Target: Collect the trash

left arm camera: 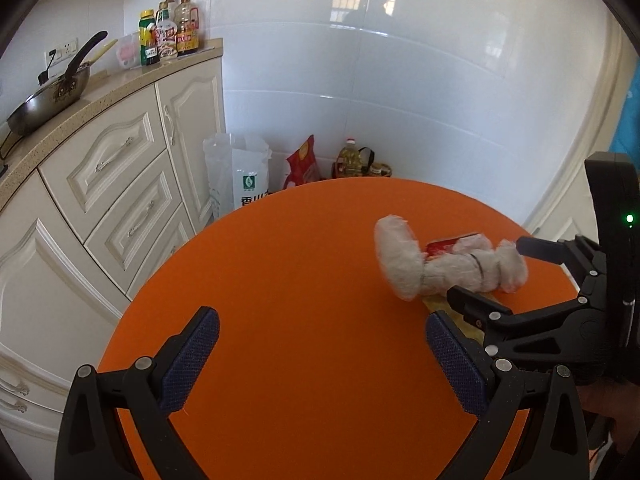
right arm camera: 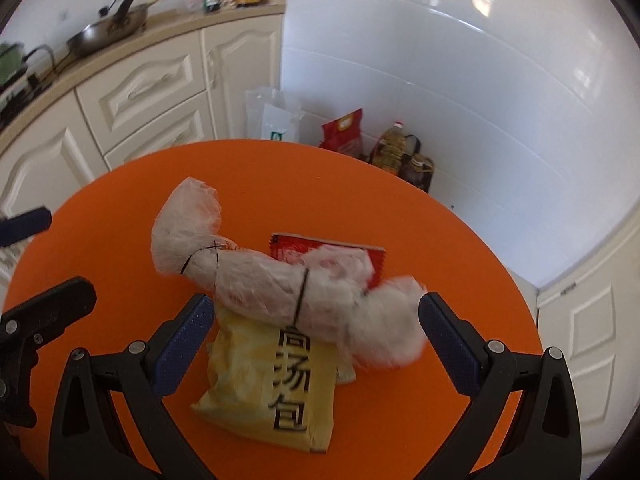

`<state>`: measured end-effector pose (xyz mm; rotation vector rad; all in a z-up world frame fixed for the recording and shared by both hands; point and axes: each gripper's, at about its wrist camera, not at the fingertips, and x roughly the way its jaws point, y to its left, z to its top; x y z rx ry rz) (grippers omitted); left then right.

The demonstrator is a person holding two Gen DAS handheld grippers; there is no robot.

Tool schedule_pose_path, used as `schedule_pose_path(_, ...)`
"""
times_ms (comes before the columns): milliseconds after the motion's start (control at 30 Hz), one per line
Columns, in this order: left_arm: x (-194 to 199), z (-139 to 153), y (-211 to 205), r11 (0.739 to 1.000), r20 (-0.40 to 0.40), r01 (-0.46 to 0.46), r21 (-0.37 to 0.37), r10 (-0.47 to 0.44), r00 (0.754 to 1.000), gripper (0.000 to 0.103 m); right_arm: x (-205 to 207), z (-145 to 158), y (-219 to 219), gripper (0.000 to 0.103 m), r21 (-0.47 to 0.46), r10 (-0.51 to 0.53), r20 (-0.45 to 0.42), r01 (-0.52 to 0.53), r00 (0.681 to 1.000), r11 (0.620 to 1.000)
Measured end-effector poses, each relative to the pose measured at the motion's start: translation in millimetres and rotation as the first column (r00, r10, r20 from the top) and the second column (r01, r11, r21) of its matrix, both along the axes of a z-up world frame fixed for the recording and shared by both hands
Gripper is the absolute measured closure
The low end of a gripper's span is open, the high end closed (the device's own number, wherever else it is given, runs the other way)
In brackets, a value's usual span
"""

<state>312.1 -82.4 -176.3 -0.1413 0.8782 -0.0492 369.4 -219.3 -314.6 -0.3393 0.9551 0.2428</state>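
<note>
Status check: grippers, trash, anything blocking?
Left gripper open, empty, over bare table. Right gripper open, straddling yellow packet. Plastic wrap lies across yellow packet and red packet. Nothing blocking.

A matt orange table (right arm camera: 120, 208) is seen; crinkled translucent plastic wrap (right arm camera: 256, 276), a seemingly paper yellow packet (right arm camera: 256, 396).

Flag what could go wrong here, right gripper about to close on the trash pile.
1. The right gripper is open over a stack: the plastic bundle lies across the yellow packet and the red packet. A pinch may take only the bundle and drag or flick the packets.
2. The bundle is soft and crinkly, so it could slip out.
3. The left gripper, open, sits close by; the two could collide.
</note>
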Motion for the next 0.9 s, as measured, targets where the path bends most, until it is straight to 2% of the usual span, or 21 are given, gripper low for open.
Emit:
schedule_pose_path(167, 26.9, -11.0, -5.7, 1.0, -0.02, -0.018, 0.007, 0.018, 1.0, 0.002, 17.9, -19.0, 14.5, 0.002, -0.04, 0.119, -0.043, -0.121, 0.992, 0.992)
schedule_pose_path(233, 36.3, -14.9, -8.9, 1.0, -0.029, -0.021, 0.008, 0.021, 0.999, 0.002, 22.3, -24.0, 11.3, 0.015, 0.009, 0.133, -0.065, -0.132, 0.989, 0.991)
schedule_pose_path(267, 37.2, -15.8, -9.4, 1.0, -0.03, -0.022, 0.008, 0.023, 0.999, 0.002, 24.4, -25.0, 8.1, 0.024, 0.028, 0.118, -0.069, -0.117, 0.991, 0.993)
schedule_pose_path(333, 45.6, -17.6, -12.0, 1.0, -0.03, -0.023, 0.009, 0.023, 0.999, 0.002, 25.6, -23.2, 0.2, 0.033, 0.097, 0.093, -0.086, -0.085, 0.992, 0.992)
schedule_pose_path(367, 49.1, -18.4, -13.3, 1.0, -0.029, -0.02, 0.008, 0.02, 0.999, 0.002, 24.1, -21.4, -3.7, 0.035, 0.122, 0.077, -0.091, -0.065, 0.993, 0.99)
schedule_pose_path(467, 51.7, -20.1, -17.0, 1.0, -0.028, -0.006, 0.008, 0.006, 1.0, 0.002, 17.2, -18.0, -12.2, 0.037, 0.167, 0.06, -0.115, -0.04, 0.992, 0.985)
schedule_pose_path(567, 55.9, -20.4, -23.8, 1.0, -0.021, 0.019, 0.006, -0.019, 1.0, 0.001, 6.8, -12.3, -33.6, 0.037, 0.242, -0.011, -0.139, 0.044, 0.99, 0.969)
schedule_pose_path(733, 52.7, -22.2, -41.6, 0.994, -0.019, 0.105, 0.013, -0.105, 0.994, 0.001, -22.9, -4.1, -78.5, 0.037, 0.334, -0.151, -0.162, 0.199, 0.975, 0.921)
schedule_pose_path(900, 60.6, -30.7, -69.8, 0.98, -0.045, 0.195, 0.024, -0.194, 0.98, 0.001, -52.3, 4.9, -116.3, 0.037, 0.374, -0.278, -0.154, 0.316, 0.948, 0.872)
